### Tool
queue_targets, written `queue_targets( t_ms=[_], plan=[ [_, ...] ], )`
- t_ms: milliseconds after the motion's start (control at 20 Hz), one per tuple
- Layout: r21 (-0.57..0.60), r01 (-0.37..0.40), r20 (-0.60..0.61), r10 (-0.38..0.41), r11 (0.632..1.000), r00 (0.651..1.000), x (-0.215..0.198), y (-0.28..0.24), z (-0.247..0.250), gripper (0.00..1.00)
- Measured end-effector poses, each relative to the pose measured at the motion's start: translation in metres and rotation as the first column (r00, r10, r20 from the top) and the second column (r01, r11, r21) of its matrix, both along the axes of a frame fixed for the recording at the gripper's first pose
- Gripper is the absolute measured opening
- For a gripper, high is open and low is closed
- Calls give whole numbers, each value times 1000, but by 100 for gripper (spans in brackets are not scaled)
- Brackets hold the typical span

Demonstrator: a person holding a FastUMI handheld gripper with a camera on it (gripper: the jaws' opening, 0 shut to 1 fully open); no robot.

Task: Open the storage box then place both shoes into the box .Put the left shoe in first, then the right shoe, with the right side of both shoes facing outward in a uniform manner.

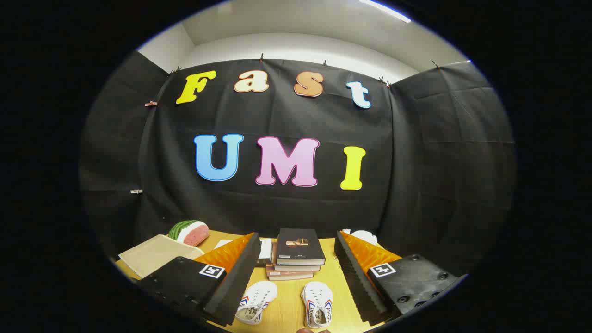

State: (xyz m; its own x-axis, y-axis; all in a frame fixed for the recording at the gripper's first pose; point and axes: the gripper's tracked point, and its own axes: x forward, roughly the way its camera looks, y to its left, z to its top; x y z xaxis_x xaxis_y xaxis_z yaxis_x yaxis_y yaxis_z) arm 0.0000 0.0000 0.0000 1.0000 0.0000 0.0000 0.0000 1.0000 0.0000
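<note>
Gripper view, left to right: tray point(152, 254) on desk point(289, 305), watermelon slice point(188, 231) behind it. Claw point(294, 273) spread wide, gripping nothing. Between fingers, near side — pair of white shoes, one point(255, 301) by left finger, other point(317, 304) toward right, toes pointing away. Beyond shoes — book stack point(296, 253). White object point(360, 235) behind right finger, unclear what. Storage box: cannot pick out. Step judged: start, box opening pending. Next move calls for locating box lid first, shoes after.
</note>
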Motion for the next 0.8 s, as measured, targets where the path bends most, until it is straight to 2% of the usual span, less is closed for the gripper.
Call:
queue_targets(
  t_ms=[800],
  plan=[
    [13, -45, -52, 45, 999, 998, 15, 6, -11, 97]
  ],
)
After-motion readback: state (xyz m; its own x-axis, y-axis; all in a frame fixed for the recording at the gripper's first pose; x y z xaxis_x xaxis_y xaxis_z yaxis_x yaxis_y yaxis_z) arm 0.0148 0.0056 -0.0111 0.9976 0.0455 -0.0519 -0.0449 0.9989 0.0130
